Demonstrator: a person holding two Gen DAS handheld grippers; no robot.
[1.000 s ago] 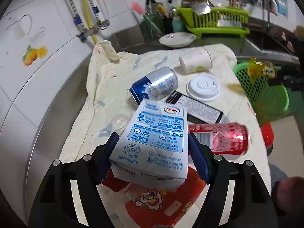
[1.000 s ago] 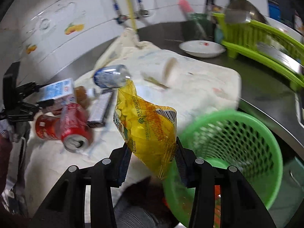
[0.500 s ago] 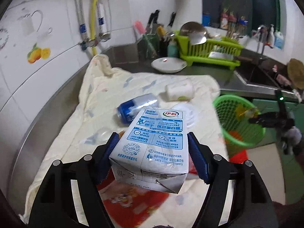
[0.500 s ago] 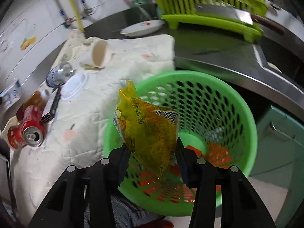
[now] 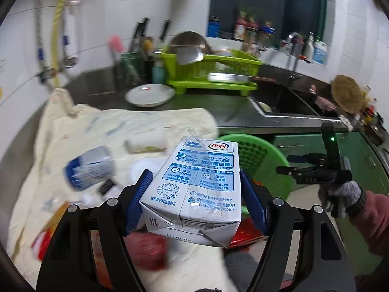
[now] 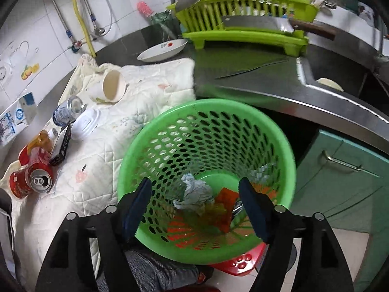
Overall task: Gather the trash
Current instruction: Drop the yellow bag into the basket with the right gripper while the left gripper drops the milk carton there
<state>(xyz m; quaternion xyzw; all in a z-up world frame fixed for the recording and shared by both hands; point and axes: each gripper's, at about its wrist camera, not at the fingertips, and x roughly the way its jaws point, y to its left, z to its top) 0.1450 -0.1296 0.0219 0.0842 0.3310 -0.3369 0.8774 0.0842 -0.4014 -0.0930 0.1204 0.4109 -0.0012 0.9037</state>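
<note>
My left gripper (image 5: 194,180) is shut on a white and blue milk carton (image 5: 201,165), held in the air above the cream cloth (image 5: 73,126), left of the green basket (image 5: 245,141). The right gripper (image 6: 194,187) hangs over the green basket (image 6: 243,112); its jaws are opening with nothing between them. A yellow snack bag (image 6: 216,211) lies at the basket's bottom beside crumpled paper (image 6: 194,192). On the cloth lie a red can (image 6: 31,177), a blue can (image 6: 65,112), a paper cup (image 6: 111,87), a white lid (image 6: 85,124) and a black box (image 6: 60,146).
A lime dish rack (image 6: 243,7) with a cleaver (image 6: 255,23) stands at the back, a white plate (image 6: 163,48) in front of it. The sink (image 6: 340,73) and a green cabinet (image 6: 340,170) are to the right. A red stool (image 6: 238,260) shows under the basket.
The right gripper moved over the basket and opened, and the yellow bag dropped in. My left gripper carried the carton up and to the right, toward the basket.
</note>
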